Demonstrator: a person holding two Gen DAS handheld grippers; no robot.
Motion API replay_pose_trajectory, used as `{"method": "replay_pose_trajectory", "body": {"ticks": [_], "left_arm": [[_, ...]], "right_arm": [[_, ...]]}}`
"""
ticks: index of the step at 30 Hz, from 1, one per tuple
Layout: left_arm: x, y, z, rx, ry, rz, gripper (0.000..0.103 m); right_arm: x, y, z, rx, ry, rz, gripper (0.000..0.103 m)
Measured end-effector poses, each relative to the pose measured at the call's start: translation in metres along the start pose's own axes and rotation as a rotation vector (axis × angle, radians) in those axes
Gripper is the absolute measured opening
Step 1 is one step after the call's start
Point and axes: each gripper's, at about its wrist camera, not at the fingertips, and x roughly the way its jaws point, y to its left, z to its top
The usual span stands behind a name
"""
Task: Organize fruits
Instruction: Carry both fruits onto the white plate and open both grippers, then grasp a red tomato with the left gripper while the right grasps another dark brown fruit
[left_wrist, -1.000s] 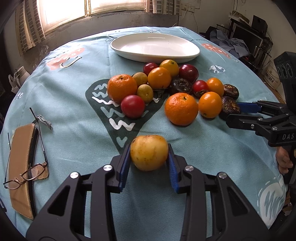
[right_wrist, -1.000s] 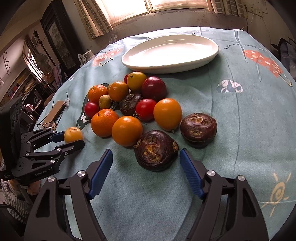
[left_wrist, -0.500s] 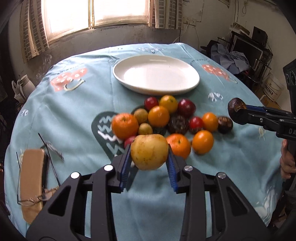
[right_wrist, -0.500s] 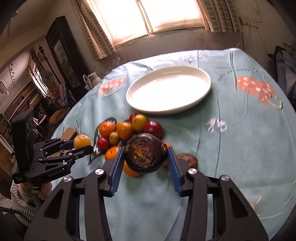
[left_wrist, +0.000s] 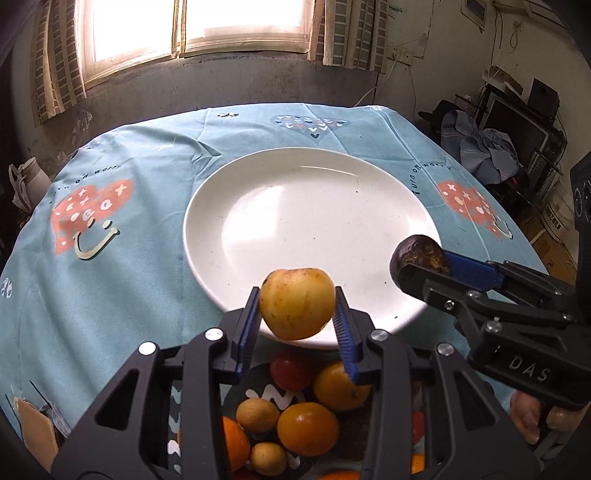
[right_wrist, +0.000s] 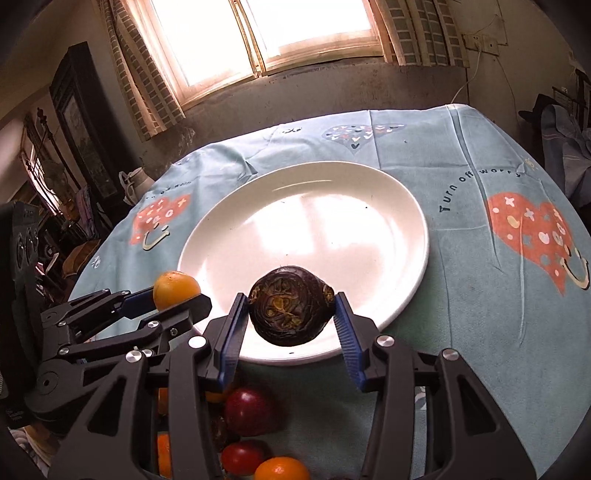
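My left gripper (left_wrist: 295, 325) is shut on a yellow fruit (left_wrist: 297, 302) and holds it above the near rim of the white plate (left_wrist: 310, 214). My right gripper (right_wrist: 290, 321) is shut on a dark purple fruit (right_wrist: 290, 314), also above the plate's (right_wrist: 306, 229) near rim. The right gripper shows in the left wrist view (left_wrist: 421, 266) at the plate's right edge. The left gripper shows in the right wrist view (right_wrist: 177, 299) at the plate's left edge. The plate holds no fruit.
A pile of oranges, red and small yellow fruits (left_wrist: 306, 424) lies on the blue tablecloth (left_wrist: 110, 258) below both grippers; it also shows in the right wrist view (right_wrist: 251, 410). A brown case (left_wrist: 33, 432) lies at the near left. Clutter and shelves (left_wrist: 517, 122) stand at the right.
Both grippers lifted their fruits from the table and moved forward over the fruit pile to the plate's near rim. The right gripper closed on the dark fruit.
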Motion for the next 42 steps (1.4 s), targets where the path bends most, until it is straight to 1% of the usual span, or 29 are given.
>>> {"method": "replay_pose_trajectory", "body": {"ticks": [2,3,4,7,8,9,11,13,15,18,20,21,22,26,30,37,39,42], "left_arm": [[0.004,0.0,0.0,0.003,-0.009,0.019,0.055],[0.004,0.0,0.0,0.007,-0.007,0.014,0.056],[0.004,0.001,0.0,0.003,-0.007,0.009,0.056],[-0.007,0.011,-0.004,-0.01,-0.022,0.012,0.057],[-0.014,0.014,-0.006,-0.014,-0.033,0.02,0.061],[-0.022,0.018,-0.007,-0.017,-0.05,0.033,0.068],[-0.043,0.028,-0.014,-0.032,-0.093,0.073,0.074],[-0.062,0.04,-0.028,-0.068,-0.121,0.085,0.075],[-0.076,0.052,-0.049,-0.101,-0.127,0.091,0.077],[-0.086,0.06,-0.081,-0.119,-0.107,0.127,0.077],[-0.091,0.059,-0.098,-0.111,-0.092,0.133,0.078],[-0.093,0.058,-0.106,-0.102,-0.084,0.134,0.081],[-0.094,0.055,-0.113,-0.091,-0.076,0.135,0.082],[-0.093,0.045,-0.13,-0.048,-0.05,0.125,0.082],[-0.086,0.038,-0.132,-0.008,-0.03,0.142,0.082],[-0.072,0.036,-0.127,0.012,0.001,0.151,0.082],[-0.069,0.034,-0.126,0.021,0.003,0.15,0.08],[-0.066,0.034,-0.124,0.027,0.008,0.133,0.071]], "right_arm": [[0.002,-0.003,-0.001,-0.005,-0.004,-0.002,0.048],[0.002,-0.004,-0.001,-0.004,-0.005,-0.003,0.051],[0.0,-0.005,-0.001,0.001,-0.011,0.0,0.059],[-0.017,-0.003,-0.002,0.007,-0.064,0.02,0.061],[-0.023,-0.002,-0.003,0.005,-0.073,0.034,0.061],[-0.031,0.0,-0.004,0.003,-0.085,0.044,0.062],[-0.05,0.004,-0.01,-0.003,-0.12,0.047,0.063],[-0.067,0.005,-0.022,-0.009,-0.148,0.044,0.064],[-0.08,0.005,-0.04,-0.01,-0.163,0.037,0.065],[-0.091,-0.003,-0.068,-0.007,-0.151,0.007,0.066],[-0.099,-0.009,-0.083,0.004,-0.143,0.02,0.066],[-0.104,-0.012,-0.09,0.013,-0.147,0.03,0.066],[-0.108,-0.014,-0.095,0.019,-0.15,0.037,0.066],[-0.113,-0.016,-0.112,0.017,-0.134,0.024,0.067],[-0.109,-0.009,-0.112,-0.012,-0.118,0.015,0.067],[-0.099,-0.01,-0.115,-0.017,-0.068,-0.012,0.067],[-0.096,-0.012,-0.115,-0.01,-0.057,-0.02,0.067],[-0.093,-0.013,-0.115,-0.004,-0.044,-0.026,0.067]]}}
